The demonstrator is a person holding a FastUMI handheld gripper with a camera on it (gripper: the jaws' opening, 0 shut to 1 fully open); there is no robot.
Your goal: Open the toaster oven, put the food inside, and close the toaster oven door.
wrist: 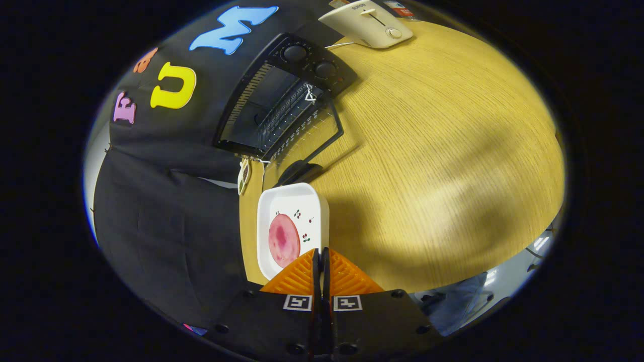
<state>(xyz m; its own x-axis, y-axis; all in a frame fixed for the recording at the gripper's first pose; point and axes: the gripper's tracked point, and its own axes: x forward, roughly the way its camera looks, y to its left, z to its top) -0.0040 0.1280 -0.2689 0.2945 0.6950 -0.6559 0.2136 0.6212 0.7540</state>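
Gripper view. The gripper [320, 259] sits low over the wooden counter [427, 151], its two fingers pressed together with nothing between them. Just ahead of the fingertips, and partly overlapped by them, lies a white square dish [312, 201] holding the food [283, 240], a round pink slice. The fingertips appear to hang over the near edge of the dish, beside the slice; whether they touch the rim cannot be told.

Beyond the dish stands the black toaster oven [282, 100] against the booth wall, its glass door [307, 133] already swung down and lying open toward the counter, the dark cavity exposed. Two round knobs [309, 60] sit at its far end, and a dark handle [299, 172] lies between the door's lip and the dish. A cream-coloured pop-up toaster [370, 22] rests well apart at the far side of the counter.

Judged stage: opening is done; the food has yet to be taken up. Risks from here: with the fingers pressed together, a downward approach would push the slice or tilt the dish rather than grasp; they would have to spread first. A thin, flat slice may slip from a pinch. The lowered door lies on the path to the cavity, so a low carry could strike its edge.
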